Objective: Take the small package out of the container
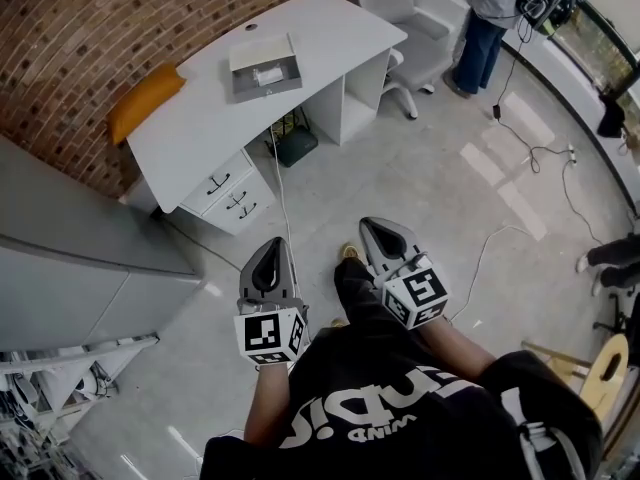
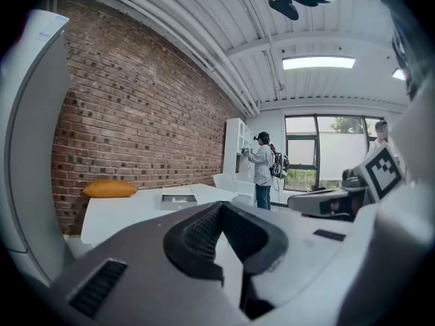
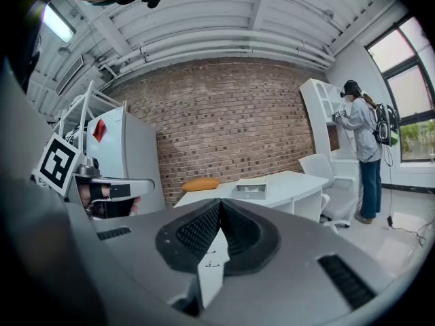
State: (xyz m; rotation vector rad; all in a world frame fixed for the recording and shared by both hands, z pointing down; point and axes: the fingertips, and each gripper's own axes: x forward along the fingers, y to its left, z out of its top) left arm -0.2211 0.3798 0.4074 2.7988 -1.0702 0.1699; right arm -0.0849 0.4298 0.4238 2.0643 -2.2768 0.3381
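The left gripper [image 1: 273,242] and the right gripper [image 1: 367,224] are held side by side low in front of the person, over the pale floor [image 1: 420,178], both pointing toward the far white desk [image 1: 310,23]. In the left gripper view the dark ribbed pads meet at their tips with nothing between them. In the right gripper view the jaws are likewise pressed together and empty.

The grey container [image 1: 250,90] sits on the desk top, well apart from both grippers and far ahead of them, slightly to the left of the line between the two. Its lid [image 1: 262,52] stands open at the far side. The small package [image 1: 268,75] shows as a pale object lying inside the container; its details are too small to make out. From each gripper view the container appears just above the closed jaw tips, far off on the desk.

An orange cushion [image 1: 145,100] rests on the left end of the desk, and a drawer unit [image 1: 228,190] stands under its near edge. A white chair [image 1: 400,3] stands at the far right end of the desk, and beyond it another person [image 1: 488,18] is on their feet. A cable [image 1: 540,153] trails over the floor to the right.
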